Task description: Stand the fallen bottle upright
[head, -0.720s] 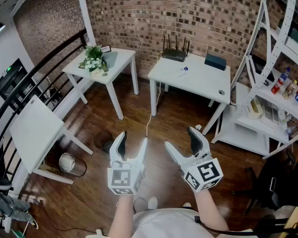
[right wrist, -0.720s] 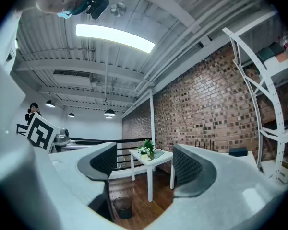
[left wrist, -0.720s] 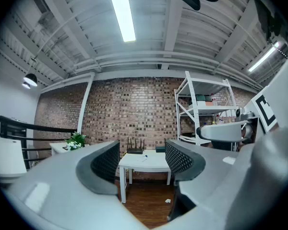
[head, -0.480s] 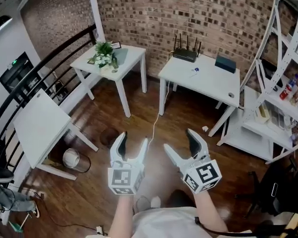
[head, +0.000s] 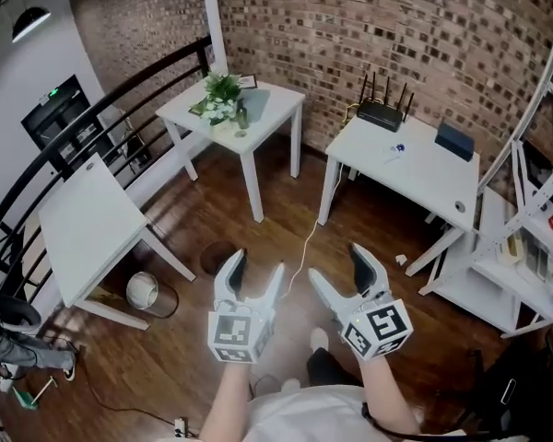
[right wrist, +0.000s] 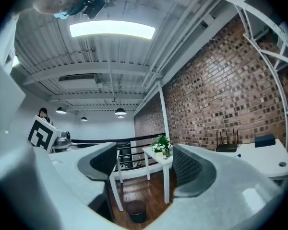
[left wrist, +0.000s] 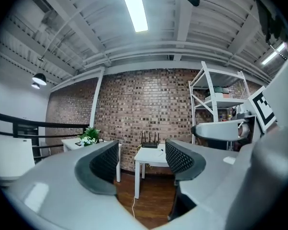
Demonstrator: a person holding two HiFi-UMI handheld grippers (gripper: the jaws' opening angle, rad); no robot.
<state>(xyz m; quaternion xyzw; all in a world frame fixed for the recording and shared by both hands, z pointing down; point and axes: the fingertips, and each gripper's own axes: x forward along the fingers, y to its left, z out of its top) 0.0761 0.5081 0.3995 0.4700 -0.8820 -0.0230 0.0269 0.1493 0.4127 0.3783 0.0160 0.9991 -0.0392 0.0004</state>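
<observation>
A small pale bottle (head: 395,150) with a blue cap lies on its side on the white table (head: 424,178) by the brick wall, near a black router (head: 380,115). It is far from both grippers. My left gripper (head: 255,277) and right gripper (head: 339,270) hover side by side over the wooden floor, both held level and both open with nothing between their jaws. The left gripper view looks between open jaws (left wrist: 141,159) at that table (left wrist: 151,153) and router (left wrist: 150,143). The right gripper view looks between open jaws (right wrist: 144,164) at a plant (right wrist: 161,143) on another table.
A second white table (head: 258,109) with a plant (head: 221,95) and a small dark bottle (head: 242,118) stands at the back left. A third table (head: 83,228) and a black railing are at the left, a bin (head: 143,291) on the floor, a white rack (head: 525,247) at the right.
The head view has swung: tables, wall and rack have slid right and down in the picture. Both grippers keep their place in the view and stay open.
</observation>
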